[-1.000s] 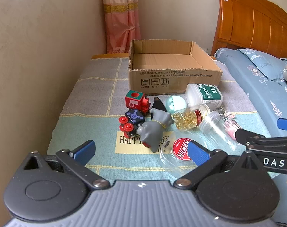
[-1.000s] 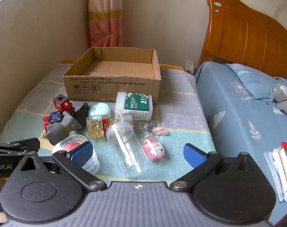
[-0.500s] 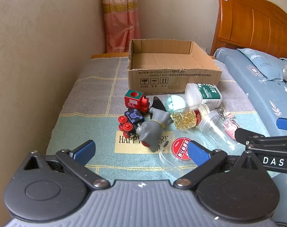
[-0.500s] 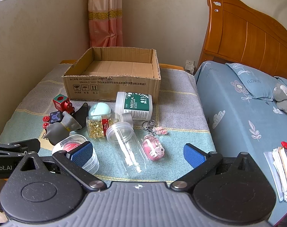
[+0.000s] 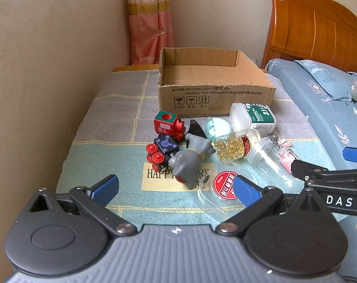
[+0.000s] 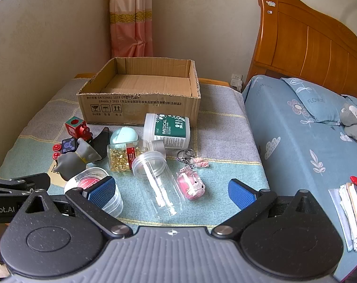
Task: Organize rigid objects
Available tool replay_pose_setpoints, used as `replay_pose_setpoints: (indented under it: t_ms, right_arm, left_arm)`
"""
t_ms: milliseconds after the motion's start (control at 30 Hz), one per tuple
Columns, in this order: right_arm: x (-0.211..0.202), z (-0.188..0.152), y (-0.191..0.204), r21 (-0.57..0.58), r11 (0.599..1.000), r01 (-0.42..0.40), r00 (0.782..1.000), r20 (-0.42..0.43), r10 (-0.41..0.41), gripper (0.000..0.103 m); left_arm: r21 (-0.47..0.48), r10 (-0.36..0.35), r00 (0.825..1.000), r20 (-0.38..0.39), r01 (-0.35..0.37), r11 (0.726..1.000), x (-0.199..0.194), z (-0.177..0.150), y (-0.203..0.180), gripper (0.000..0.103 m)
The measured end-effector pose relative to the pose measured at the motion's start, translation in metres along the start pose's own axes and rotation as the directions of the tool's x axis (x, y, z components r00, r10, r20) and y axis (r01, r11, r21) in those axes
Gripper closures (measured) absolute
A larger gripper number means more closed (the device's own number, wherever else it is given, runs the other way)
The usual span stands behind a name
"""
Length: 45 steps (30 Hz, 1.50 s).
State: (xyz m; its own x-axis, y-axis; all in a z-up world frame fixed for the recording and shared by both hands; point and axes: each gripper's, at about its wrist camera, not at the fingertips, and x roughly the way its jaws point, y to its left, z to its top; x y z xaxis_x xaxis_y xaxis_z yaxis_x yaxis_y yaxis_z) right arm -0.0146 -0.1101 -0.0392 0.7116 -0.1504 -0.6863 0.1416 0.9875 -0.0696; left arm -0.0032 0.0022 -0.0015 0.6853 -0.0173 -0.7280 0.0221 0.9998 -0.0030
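Both tongs open, gripping nothing. Left gripper [image 5: 174, 187] hovers low over the near edge of the blanket [image 5: 121, 122], blue pads spread wide. Right gripper [image 6: 170, 188] sits just beside it, same height, jaws equally wide.

Between the left pads: a grey toy animal [image 5: 190, 162] lying on a "HAPPY" patch, and a round clear tub with a red label [image 5: 222, 186] partly behind the right pad. Between the right pads: an empty clear jar [image 6: 157, 184] on its side and a pink keychain charm [image 6: 191, 184] with its ring toward the box.

Further out, a tight cluster, most pieces touching:
- bottle of yellow capsules [image 6: 125, 156], on its side, against the clear jar's mouth
- white "MEDICAL" tub [image 6: 167, 129], on its side, near the box front
- pale teal egg shape [image 6: 123, 135]
- red toy train [image 5: 170, 125] and a dark block with red wheels [image 5: 163, 149], left of the grey toy
- black pointed piece [image 5: 194, 128] behind the grey toy, can't tell what it is

Cardboard box [image 5: 213, 87] stands open at the far end of the blanket, nothing inside. Bed with a wooden headboard [image 6: 315, 44] to the right, stack of papers [image 6: 350, 210] on it.
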Motion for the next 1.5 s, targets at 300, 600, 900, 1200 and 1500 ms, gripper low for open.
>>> replay_pose_setpoints:
  t_ms: [300,600,900,1200,1500]
  right_arm:
    - [0.005,0.001,-0.001,-0.011,1.000,-0.012,1.000,0.004,0.012,0.000]
    - [0.008,0.004,-0.010,-0.058,0.993,-0.106,0.993,0.045,0.109,0.000]
    - [0.036,-0.010,-0.020,-0.135,0.982,-0.129,0.992,-0.014,0.128,0.000]
    - [0.068,-0.033,-0.030,-0.121,0.981,-0.150,0.985,-0.107,0.138,0.000]
    - [0.087,-0.052,-0.028,-0.123,0.975,-0.183,0.973,-0.164,0.162,0.000]
  left_arm:
    - [0.023,-0.017,1.000,0.003,0.017,1.000,0.005,0.004,0.001,0.001]
    - [0.093,-0.058,0.997,0.042,0.054,0.994,0.011,0.014,0.009,0.001]
    - [0.139,-0.164,0.986,0.017,0.160,0.977,0.035,0.011,0.025,0.001]
    - [0.089,-0.328,0.944,-0.023,0.329,0.940,0.056,0.000,0.037,0.001]
    - [0.177,-0.455,0.886,-0.089,0.464,0.868,0.063,-0.011,0.023,0.001]
